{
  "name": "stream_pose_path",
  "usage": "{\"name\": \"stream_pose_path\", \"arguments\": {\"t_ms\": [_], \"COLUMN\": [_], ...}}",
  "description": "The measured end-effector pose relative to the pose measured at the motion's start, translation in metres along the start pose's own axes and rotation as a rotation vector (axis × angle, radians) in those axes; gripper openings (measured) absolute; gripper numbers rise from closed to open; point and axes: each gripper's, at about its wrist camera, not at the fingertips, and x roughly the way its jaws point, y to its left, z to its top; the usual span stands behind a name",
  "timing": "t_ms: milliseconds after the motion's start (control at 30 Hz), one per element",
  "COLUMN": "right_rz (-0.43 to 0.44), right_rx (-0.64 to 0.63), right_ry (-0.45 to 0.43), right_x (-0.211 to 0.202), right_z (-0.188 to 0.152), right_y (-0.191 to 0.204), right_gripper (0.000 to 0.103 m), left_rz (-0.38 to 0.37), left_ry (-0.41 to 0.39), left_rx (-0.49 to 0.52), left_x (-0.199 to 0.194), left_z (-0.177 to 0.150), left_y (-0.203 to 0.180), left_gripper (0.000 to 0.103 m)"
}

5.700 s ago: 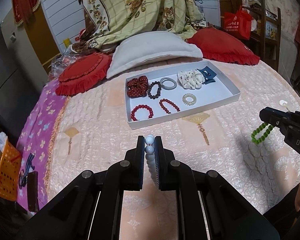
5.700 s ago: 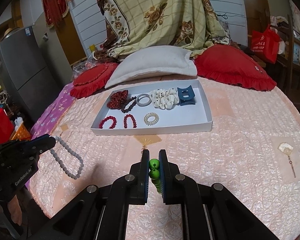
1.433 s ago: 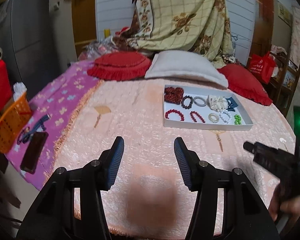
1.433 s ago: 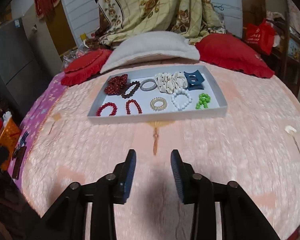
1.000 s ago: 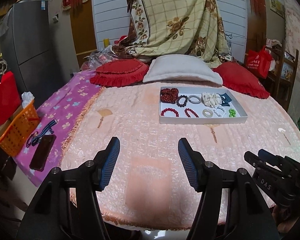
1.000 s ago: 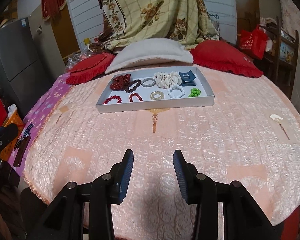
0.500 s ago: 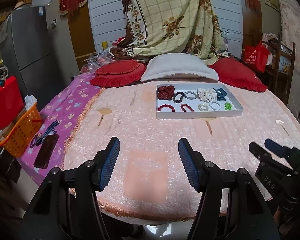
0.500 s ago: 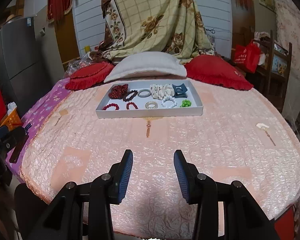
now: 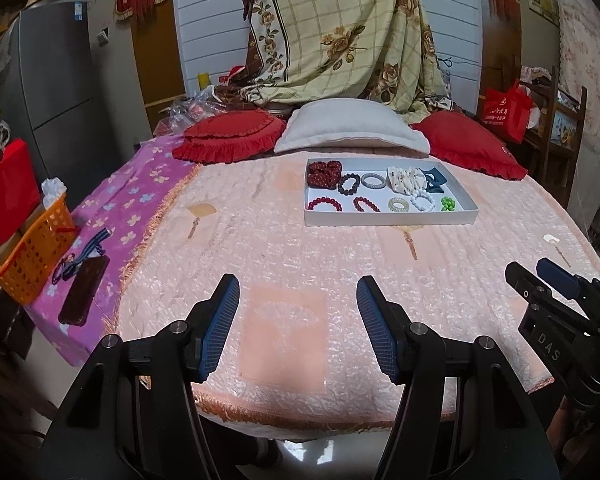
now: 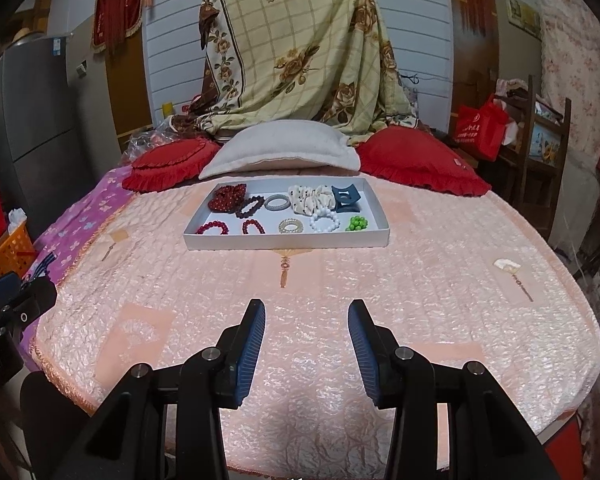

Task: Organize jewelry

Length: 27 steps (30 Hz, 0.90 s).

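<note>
Both grippers, left (image 9: 298, 322) and right (image 10: 306, 344), have drawn back toward 6 o'clock, jaws spread and empty. At 12 o'clock, the shallow white rectangular tray (image 10: 284, 241) holds the white bead bracelet (image 10: 324, 223) and green bead bracelet (image 10: 357, 223).

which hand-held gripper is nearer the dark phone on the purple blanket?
Left. The left hand-held gripper is open, right of the phone; the right hand-held gripper is farther right, also open.
</note>
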Motion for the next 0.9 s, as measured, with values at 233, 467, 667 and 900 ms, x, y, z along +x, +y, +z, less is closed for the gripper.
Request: {"name": "stream_pose_path", "arguments": {"t_ms": [233, 467, 667, 900], "right_rz": [-0.026, -0.047, -0.057, -0.067], "right_rx": [-0.023, -0.027, -0.027, -0.047], "right_ry": [-0.022, -0.028, -0.031, -0.042], "right_x": [-0.001, -0.001, 0.000, 0.000], "right_z": [0.000, 0.001, 0.000, 0.000], "right_y": [0.003, 0.004, 0.003, 0.008], "right_gripper": [0.042, 0.043, 0.054, 0.055], "left_rz": [-0.019, -0.030, -0.036, -0.034], "left_ry": [0.019, 0.032, 0.039, 0.038], "left_rx": [-0.021, -0.034, -0.040, -0.038], "left_x": [0.005, 0.010, 0.014, 0.015], "left_z": [-0.003, -0.004, -0.005, -0.006], "left_y": [0.003, 0.006, 0.008, 0.009], "left_gripper": [0.061, 0.061, 0.061, 0.061]}}
